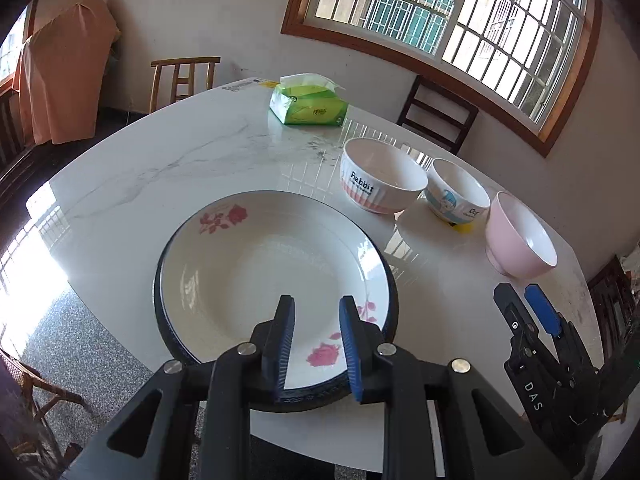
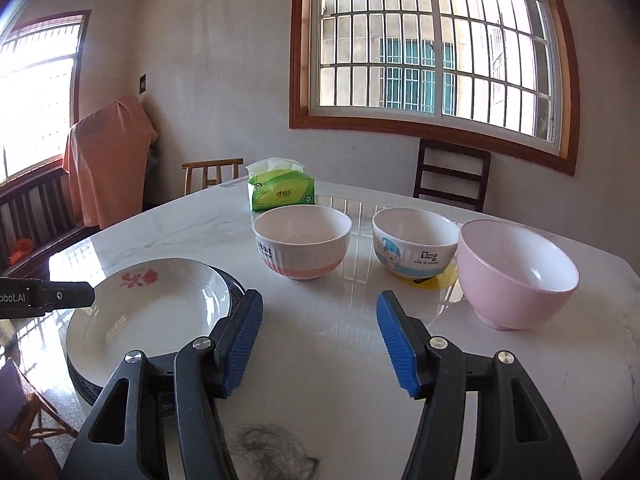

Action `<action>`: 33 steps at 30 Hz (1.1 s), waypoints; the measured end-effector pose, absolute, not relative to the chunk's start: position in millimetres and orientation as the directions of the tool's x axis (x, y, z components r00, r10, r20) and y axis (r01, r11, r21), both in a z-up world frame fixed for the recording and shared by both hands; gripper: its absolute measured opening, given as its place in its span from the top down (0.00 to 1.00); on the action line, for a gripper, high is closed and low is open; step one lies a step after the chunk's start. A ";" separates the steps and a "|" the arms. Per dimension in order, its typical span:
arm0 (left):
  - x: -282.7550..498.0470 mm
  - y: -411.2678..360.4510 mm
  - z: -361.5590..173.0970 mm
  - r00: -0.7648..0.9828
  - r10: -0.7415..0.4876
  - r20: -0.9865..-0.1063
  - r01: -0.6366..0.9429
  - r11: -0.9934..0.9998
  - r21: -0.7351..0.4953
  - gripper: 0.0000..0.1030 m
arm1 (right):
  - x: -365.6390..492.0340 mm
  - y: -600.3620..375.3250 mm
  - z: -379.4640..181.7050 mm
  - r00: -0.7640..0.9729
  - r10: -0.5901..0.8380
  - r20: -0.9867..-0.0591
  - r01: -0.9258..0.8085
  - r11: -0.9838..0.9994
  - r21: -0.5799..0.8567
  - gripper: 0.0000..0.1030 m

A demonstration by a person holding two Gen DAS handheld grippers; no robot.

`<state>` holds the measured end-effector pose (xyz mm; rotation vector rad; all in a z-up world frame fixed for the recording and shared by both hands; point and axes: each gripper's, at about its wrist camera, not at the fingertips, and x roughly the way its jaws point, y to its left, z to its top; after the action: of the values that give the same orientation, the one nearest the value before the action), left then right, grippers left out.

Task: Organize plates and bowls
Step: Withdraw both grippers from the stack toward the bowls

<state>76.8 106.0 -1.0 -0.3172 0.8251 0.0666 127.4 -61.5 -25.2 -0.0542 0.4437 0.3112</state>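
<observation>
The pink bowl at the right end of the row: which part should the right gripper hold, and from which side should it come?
Probably the near rim of the pink bowl, approached from the front and slightly above, one finger inside and one outside the wall. It stands upright, mouth open, and its body looks wider than the right gripper now opens. The Dog bowl sits close on its left, so avoid that side.

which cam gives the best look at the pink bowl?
Right wrist view: the pink bowl sits large and near, whole rim, inside and foot visible, just right of the open right gripper. Left wrist view shows the same bowl smaller, off near the right edge and fisheye-warped, though unblocked.
</observation>
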 end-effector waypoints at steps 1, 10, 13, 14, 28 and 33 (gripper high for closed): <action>78.8 97.1 -1.2 0.675 -0.084 -0.733 -0.160 0.953 -0.256 0.77 | 125.6 -71.4 -25.5 0.856 0.280 -0.435 -0.296 0.955 0.031 0.45; 91.9 16.6 2.1 0.668 -0.094 -0.739 -0.043 0.986 -0.164 0.77 | 111.0 -180.0 -27.3 0.878 0.161 -0.451 -0.117 0.985 0.123 0.40; 99.0 -9.2 3.2 0.668 -0.080 -0.740 -0.009 0.993 -0.115 0.77 | 109.2 -210.1 -28.1 0.885 0.123 -0.450 -0.066 0.988 0.140 0.38; 101.9 -16.9 3.7 0.669 -0.074 -0.740 0.001 0.995 -0.100 0.77 | 108.7 -219.1 -28.5 0.887 0.113 -0.449 -0.052 0.988 0.145 0.38; 167.8 -79.8 8.4 0.595 -0.219 -0.773 0.104 0.975 -0.196 0.77 | 135.3 -290.9 -33.5 0.863 0.096 -0.497 0.021 0.974 0.226 0.36; 208.7 -73.7 16.0 0.533 -0.363 -0.764 0.095 0.923 -0.372 0.71 | 158.4 -301.3 -22.7 0.848 0.138 -0.512 -0.010 0.970 0.245 0.36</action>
<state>208.7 -73.7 16.0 -0.3021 0.9744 -0.2783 158.4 -301.3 -22.7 0.2381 0.5545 0.0786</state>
